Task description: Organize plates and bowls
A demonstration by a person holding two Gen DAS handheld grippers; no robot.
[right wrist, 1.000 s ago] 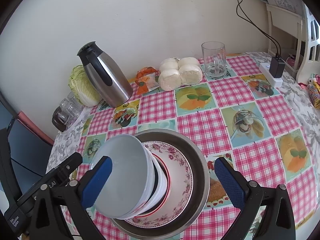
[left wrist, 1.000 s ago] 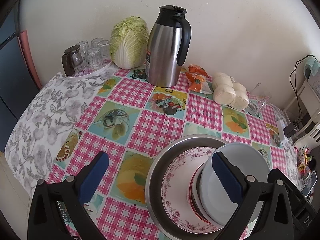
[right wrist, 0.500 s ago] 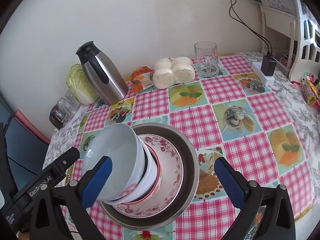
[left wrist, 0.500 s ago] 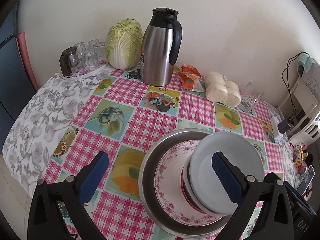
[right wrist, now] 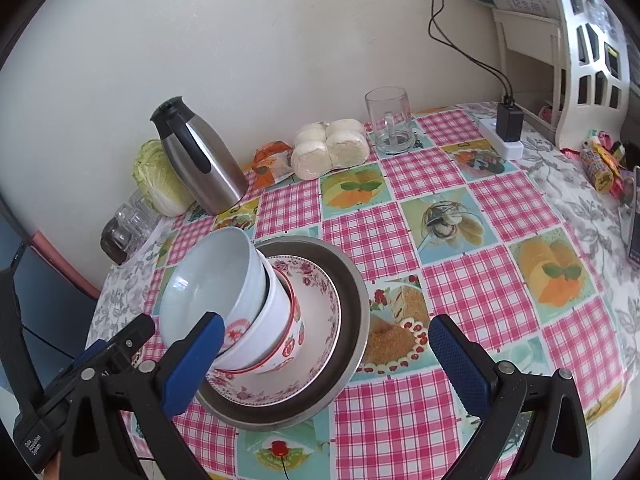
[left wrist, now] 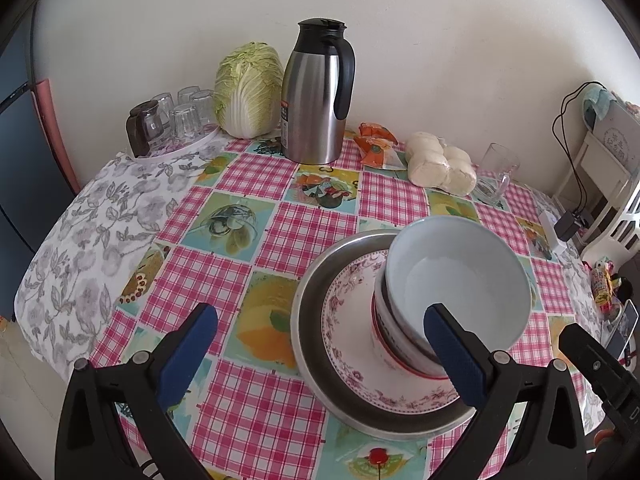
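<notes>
Stacked bowls (right wrist: 240, 300) sit nested on a floral plate (right wrist: 312, 320) inside a metal basin (right wrist: 352, 288) on the checked surface (right wrist: 480, 280). Left tongs (left wrist: 320, 352) and right tongs (right wrist: 324, 354) hang spread wide, gripping nothing; stacking looks finished, nothing else left to sort

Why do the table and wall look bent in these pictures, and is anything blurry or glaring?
Left wrist view: the fisheye lens bows the table edge and darkens the corners; the steel flask and pale bowl look sharp in soft daylight. Right wrist view: same curving, the shelf leans inward; the bowl shows only a mild sheen.
</notes>
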